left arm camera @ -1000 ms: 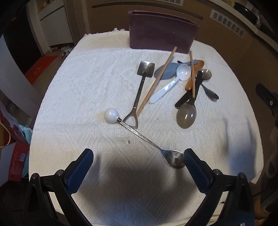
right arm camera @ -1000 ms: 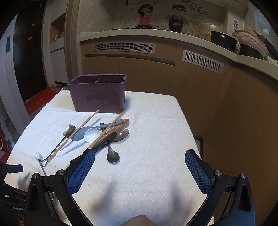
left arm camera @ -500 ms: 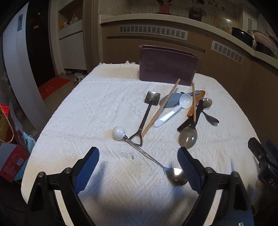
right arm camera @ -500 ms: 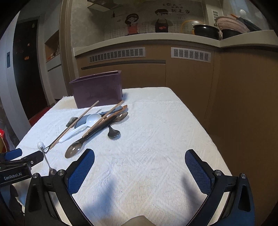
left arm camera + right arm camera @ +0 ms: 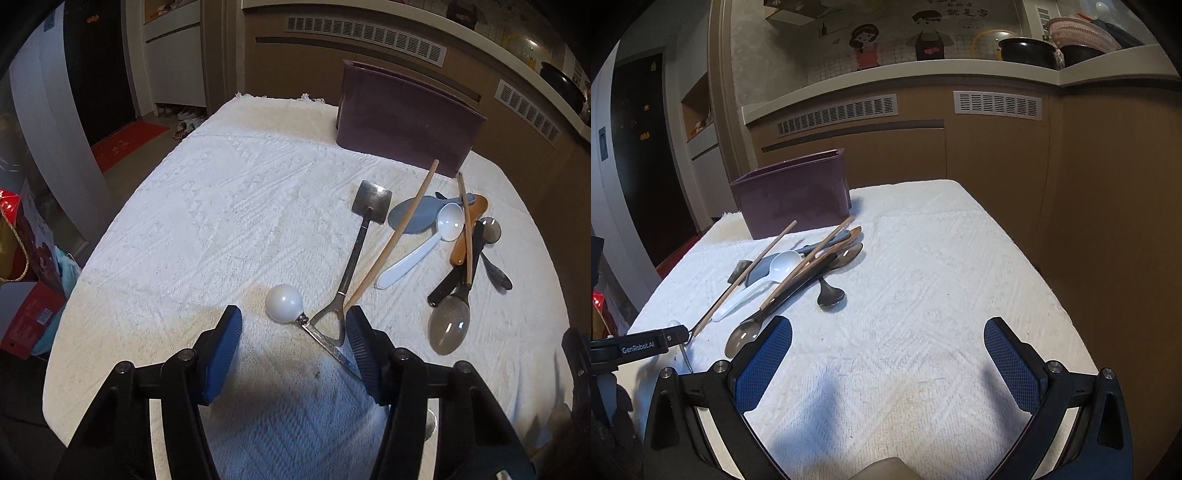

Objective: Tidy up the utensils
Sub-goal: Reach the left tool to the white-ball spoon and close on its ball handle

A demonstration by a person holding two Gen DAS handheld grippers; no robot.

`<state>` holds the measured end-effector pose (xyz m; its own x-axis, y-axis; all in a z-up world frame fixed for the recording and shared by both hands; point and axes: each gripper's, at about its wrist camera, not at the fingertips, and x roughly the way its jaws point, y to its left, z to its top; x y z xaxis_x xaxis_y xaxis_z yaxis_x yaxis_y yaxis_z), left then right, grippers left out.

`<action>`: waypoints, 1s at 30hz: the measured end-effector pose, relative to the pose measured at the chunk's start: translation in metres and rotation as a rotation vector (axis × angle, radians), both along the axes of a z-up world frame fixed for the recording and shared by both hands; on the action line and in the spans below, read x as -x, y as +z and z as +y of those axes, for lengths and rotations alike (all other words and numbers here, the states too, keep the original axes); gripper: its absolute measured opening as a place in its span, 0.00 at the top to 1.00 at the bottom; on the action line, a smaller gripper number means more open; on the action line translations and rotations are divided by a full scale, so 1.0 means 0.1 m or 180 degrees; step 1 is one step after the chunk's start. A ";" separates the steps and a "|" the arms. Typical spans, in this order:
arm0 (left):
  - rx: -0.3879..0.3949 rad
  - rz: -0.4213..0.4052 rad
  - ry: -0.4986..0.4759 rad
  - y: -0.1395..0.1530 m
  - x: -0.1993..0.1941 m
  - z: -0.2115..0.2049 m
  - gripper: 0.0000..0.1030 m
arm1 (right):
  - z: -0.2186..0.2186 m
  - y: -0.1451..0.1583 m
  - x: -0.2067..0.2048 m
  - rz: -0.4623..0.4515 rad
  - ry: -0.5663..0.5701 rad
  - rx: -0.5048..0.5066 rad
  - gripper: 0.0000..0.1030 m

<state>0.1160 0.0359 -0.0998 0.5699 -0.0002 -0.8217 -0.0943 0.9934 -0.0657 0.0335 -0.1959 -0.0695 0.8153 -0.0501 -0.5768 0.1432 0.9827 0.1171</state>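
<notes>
Closing my left gripper (image 5: 293, 334) on the ball-ended spoon (image 5: 317, 332).

Nearest me, its jaws are narrowing around the metal handle just behind the white ball, not yet pinching; I judge I should centre the handle and keep the shovel spoon's (image 5: 356, 258) loop out of the pads. The gripper tips steeply down at the cloth (image 5: 221, 206). My right gripper (image 5: 886, 358) hovers wide and empty. Beyond lies the utensil pile (image 5: 450, 240), then the purple holder (image 5: 406, 118) at the far edge.
</notes>
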 end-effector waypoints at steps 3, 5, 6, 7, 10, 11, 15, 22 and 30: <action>-0.0025 0.0021 -0.0007 -0.03 -0.07 -0.01 0.51 | -0.02 -0.01 0.02 -0.0022 -0.0012 -0.0034 0.00; -0.0008 0.0015 -0.0003 -0.04 -0.12 0.00 0.53 | -0.03 -0.02 0.02 -0.0019 -0.0022 -0.0047 0.00; 0.0001 0.0001 -0.0001 -0.04 -0.13 0.00 0.54 | -0.03 -0.02 0.01 -0.0017 -0.0026 -0.0050 0.00; 0.0013 0.0003 -0.0006 -0.04 -0.14 0.01 0.56 | -0.03 -0.02 0.02 -0.0018 -0.0027 -0.0048 0.00; 0.0014 -0.0013 -0.0051 -0.03 -0.13 -0.01 0.65 | -0.03 -0.02 0.01 -0.0016 -0.0026 -0.0026 0.00; 0.0002 -0.0016 -0.0077 -0.03 -0.12 -0.02 0.68 | -0.02 -0.02 0.02 -0.0016 -0.0027 -0.0014 0.00; -0.0039 -0.0055 -0.0182 -0.02 -0.09 -0.07 0.78 | -0.01 -0.02 0.02 -0.0017 -0.0032 0.0010 0.00; -0.0119 -0.0217 -0.0306 0.09 -0.05 -0.06 0.80 | 0.01 0.01 -0.01 0.0059 -0.0017 0.0064 0.00; -0.0215 -0.0710 -0.0326 0.53 -0.20 0.06 0.81 | 0.03 0.26 -0.33 0.0059 0.0038 0.0140 0.00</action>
<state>0.1363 0.0424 -0.0468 0.7369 -0.0168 -0.6758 0.0166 0.9998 -0.0067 0.0662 -0.1925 -0.0437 0.8052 -0.0661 -0.5893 0.1333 0.9885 0.0712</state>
